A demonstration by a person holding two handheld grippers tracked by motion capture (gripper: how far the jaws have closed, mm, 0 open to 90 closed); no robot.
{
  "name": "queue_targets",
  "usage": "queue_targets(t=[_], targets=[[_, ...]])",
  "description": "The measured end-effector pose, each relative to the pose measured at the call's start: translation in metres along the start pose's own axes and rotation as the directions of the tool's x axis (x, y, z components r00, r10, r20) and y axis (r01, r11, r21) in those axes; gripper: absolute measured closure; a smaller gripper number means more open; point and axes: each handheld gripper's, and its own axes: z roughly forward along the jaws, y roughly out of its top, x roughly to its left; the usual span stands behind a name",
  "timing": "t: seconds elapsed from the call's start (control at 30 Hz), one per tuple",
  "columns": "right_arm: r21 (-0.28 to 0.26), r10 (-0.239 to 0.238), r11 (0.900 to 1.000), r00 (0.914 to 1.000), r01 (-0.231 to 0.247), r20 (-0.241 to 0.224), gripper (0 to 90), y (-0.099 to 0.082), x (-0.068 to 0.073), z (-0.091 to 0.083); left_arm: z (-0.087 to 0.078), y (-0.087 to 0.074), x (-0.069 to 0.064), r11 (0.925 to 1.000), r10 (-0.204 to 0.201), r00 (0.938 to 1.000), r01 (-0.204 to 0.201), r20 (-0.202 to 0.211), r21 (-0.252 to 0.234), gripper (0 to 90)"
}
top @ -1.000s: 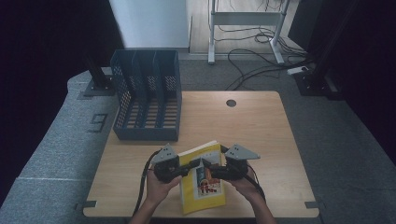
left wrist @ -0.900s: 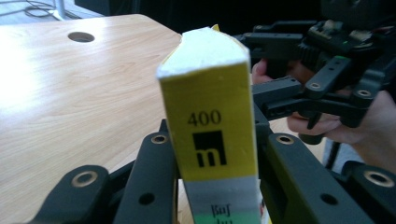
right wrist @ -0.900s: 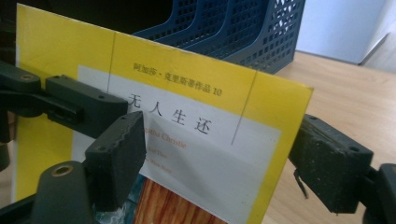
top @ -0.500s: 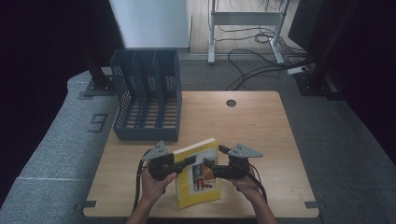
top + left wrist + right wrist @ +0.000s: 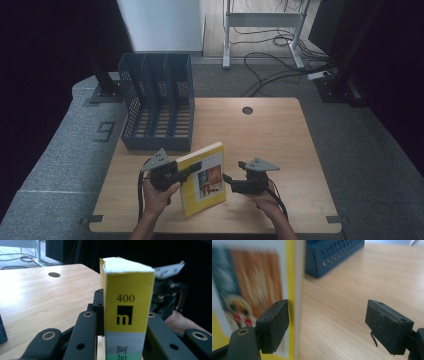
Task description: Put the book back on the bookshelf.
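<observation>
A yellow book with a picture on its cover stands tilted on its lower edge near the table's front. My left gripper is shut on its spine; in the left gripper view both black jaws clamp the yellow spine marked "400". My right gripper sits just right of the cover and is open. In the right gripper view its gap is wide, with only bare wood between the pads. The left pad lies in front of the book's cover, close to the page edge.
A dark blue slotted file rack stands at the table's back left, also seen as the blue rack beyond the book. The wooden table has a round cable hole at the back. Cables lie on the floor behind.
The book has been raised from a flatter tilt to standing more upright, and the left gripper shifted left with it. The right gripper has come down beside the cover.
</observation>
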Motion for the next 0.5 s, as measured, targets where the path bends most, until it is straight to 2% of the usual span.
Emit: queue_targets(t=[0.13, 0.23, 0.4, 0.47, 0.5], targets=[[0.059, 0.027, 0.9978, 0.9987, -0.030, 0.044, 19.7, -0.014, -0.010, 0.008, -0.003, 0.001, 0.001, 0.9999, -0.004, 1.0000, 0.004, 0.006, -0.016, 75.4], [0.109, 0.056, 0.9919, 0.9952, -0.065, 0.080, 20.1, -0.022, -0.017, 0.015, -0.004, 0.001, 0.001, 0.9998, -0.005, 1.0000, 0.005, 0.001, -0.019, 75.3], [0.186, 0.068, 0.9781, 0.9875, -0.094, 0.142, 20.8, -0.032, -0.022, 0.026, -0.007, 0.002, 0.002, 0.9996, -0.007, 1.0000, 0.007, 0.001, -0.028, 75.3], [0.201, 0.064, 0.9748, 0.9842, -0.097, 0.165, 20.8, -0.034, -0.023, 0.028, -0.008, 0.002, 0.002, 0.9995, -0.008, 1.0000, 0.008, -0.002, -0.032, 75.2], [0.197, 0.057, 0.9761, 0.9827, -0.092, 0.176, 21.2, -0.035, -0.023, 0.028, -0.009, 0.003, 0.002, 0.9994, -0.008, 1.0000, 0.008, -0.003, -0.034, 75.2]])
